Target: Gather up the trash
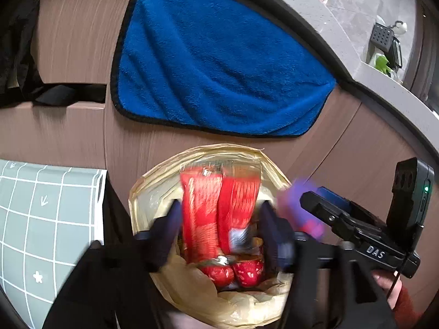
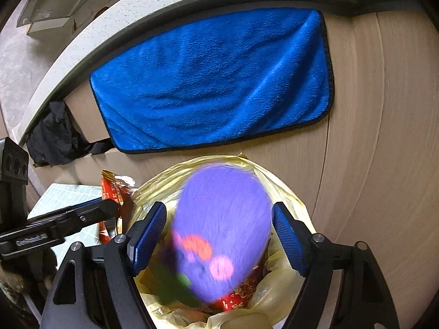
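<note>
Your left gripper (image 1: 219,227) hangs over the mouth of a bin lined with a pale yellow bag (image 1: 153,183), its fingers spread to either side of a red wrapper (image 1: 216,213). The wrapper stands between the dark pads with a gap showing on each side, blurred, its lower end down among other red rubbish inside the liner; the grip reads as released. Just to the right of that gripper, your right gripper (image 1: 326,205) comes in beside it, a smear of purple at its tip.

From the right wrist, your right gripper (image 2: 219,235) is likewise spread wide above the same bin (image 2: 288,192). A purple packet (image 2: 222,230) with pink and orange markings sits between the blue ribbed pads (image 2: 149,235), heavily blurred, with daylight between it and both pads, so it is let go rather than clenched. Below it lie red wrappers with gold print (image 2: 241,293) and something green, too blurred to name. To the left of this gripper, your left gripper (image 2: 109,208) reaches in, the red wrapper (image 2: 111,189) by its tip at the liner's edge.

Beyond both grippers, a blue towel (image 2: 214,82) with a dark hem hangs flat against a wooden cabinet front (image 2: 384,137), under a speckled countertop (image 2: 109,19). Left of the left gripper, a grey-green gridded mat (image 1: 41,213) lies beside the bin.
</note>
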The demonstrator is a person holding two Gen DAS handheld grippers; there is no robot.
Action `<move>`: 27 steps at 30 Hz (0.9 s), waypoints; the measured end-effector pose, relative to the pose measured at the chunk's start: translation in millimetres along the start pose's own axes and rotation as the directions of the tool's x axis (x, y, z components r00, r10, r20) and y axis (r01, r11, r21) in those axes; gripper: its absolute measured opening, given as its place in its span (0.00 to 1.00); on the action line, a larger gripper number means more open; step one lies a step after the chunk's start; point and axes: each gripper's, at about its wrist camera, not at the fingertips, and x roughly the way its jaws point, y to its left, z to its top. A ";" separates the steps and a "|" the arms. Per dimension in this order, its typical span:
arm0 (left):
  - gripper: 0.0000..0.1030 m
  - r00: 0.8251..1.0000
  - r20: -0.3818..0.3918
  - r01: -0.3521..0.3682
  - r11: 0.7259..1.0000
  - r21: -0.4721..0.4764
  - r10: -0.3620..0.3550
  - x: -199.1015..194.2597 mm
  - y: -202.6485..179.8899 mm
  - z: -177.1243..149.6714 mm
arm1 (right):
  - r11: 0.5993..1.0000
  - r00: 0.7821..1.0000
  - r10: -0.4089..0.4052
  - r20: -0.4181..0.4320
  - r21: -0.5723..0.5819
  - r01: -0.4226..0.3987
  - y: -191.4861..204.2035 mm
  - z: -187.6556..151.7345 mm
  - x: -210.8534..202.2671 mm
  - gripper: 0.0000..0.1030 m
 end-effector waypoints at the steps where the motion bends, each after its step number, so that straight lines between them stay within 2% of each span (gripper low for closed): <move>1: 0.65 1.000 0.004 -0.006 1.000 -0.004 0.006 -1.0 0.5 0.5 | 1.000 1.000 0.008 0.000 0.006 -0.008 -0.4 0.2 0.2 0.79; 3: 0.67 1.000 0.009 -0.012 1.000 -0.008 0.012 -3.3 1.4 0.2 | 1.000 1.000 0.021 0.004 0.023 -0.021 -0.8 0.1 -0.2 0.87; 5: 0.69 1.000 0.009 -0.024 1.000 -0.009 0.024 -5.9 1.6 -0.5 | 1.000 1.000 0.016 0.012 0.024 -0.016 0.6 0.2 -2.5 0.90; 10: 0.70 0.998 0.018 -0.061 0.998 -0.008 0.061 -16.7 1.6 -3.6 | 1.000 1.000 -0.009 0.016 0.008 0.009 7.0 0.3 -11.4 0.90; 13: 0.70 0.994 0.031 -0.106 0.994 -0.014 0.107 -32.2 3.1 -7.8 | 1.000 0.999 -0.025 0.022 0.003 0.025 11.7 -2.3 -23.1 0.90; 19: 0.70 0.965 0.078 -0.254 0.965 0.063 0.249 -87.2 -6.1 -33.7 | 0.999 0.999 -0.004 0.036 0.038 0.002 25.3 -15.3 -62.3 0.90; 27: 0.70 0.916 0.140 -0.392 0.912 0.117 0.376 -181.1 -23.5 -94.0 | 0.995 0.995 0.103 -0.016 -0.003 -0.103 75.7 -62.5 -127.6 0.90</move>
